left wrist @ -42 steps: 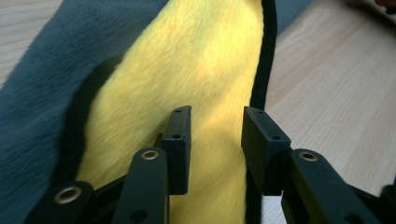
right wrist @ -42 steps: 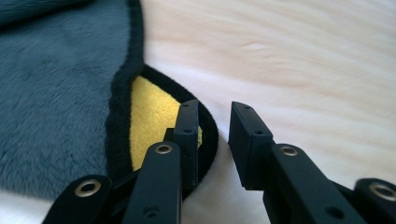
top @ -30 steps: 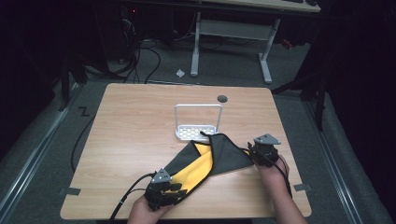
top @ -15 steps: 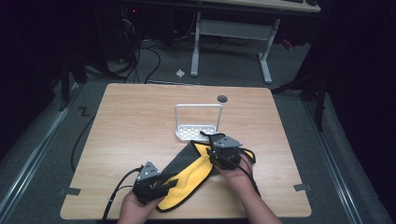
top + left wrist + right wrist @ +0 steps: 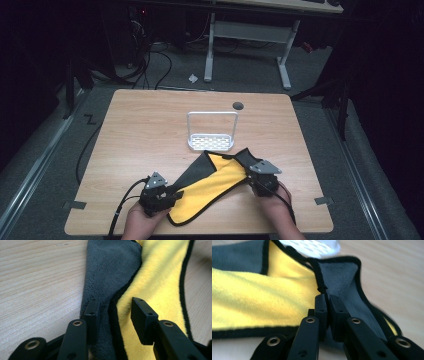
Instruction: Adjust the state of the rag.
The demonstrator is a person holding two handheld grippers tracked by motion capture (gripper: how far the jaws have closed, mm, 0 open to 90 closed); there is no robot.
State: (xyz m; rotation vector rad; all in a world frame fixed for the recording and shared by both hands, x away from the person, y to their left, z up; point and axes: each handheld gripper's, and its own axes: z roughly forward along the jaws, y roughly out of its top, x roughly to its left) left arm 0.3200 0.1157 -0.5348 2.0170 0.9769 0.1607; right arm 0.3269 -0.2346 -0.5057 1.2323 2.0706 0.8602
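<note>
- Cloth, yellow on one face and grey on the other with black edging, lies folded on the desk in front of the person, stretching slantwise from the left gripper up to the right gripper, its far corner just short of the white perforated rack.
- Right gripper: half a second ago it sat over the middle of the cloth; now it has swung out to the cloth's right end, and its jaws have just been closing, nearly together on the black-edged grey corner.
- Left gripper: its place at the near-left end has hardly changed; jaws stand apart, straddling the fold line, pads not pressing.
- Meaning, as I judge it: one corner is now pinched for a fresh fold or pull, while the left end has yet to be gripped.
- Writing: no brand, label or lettering can be read on the cloth, rack or desk.
</note>
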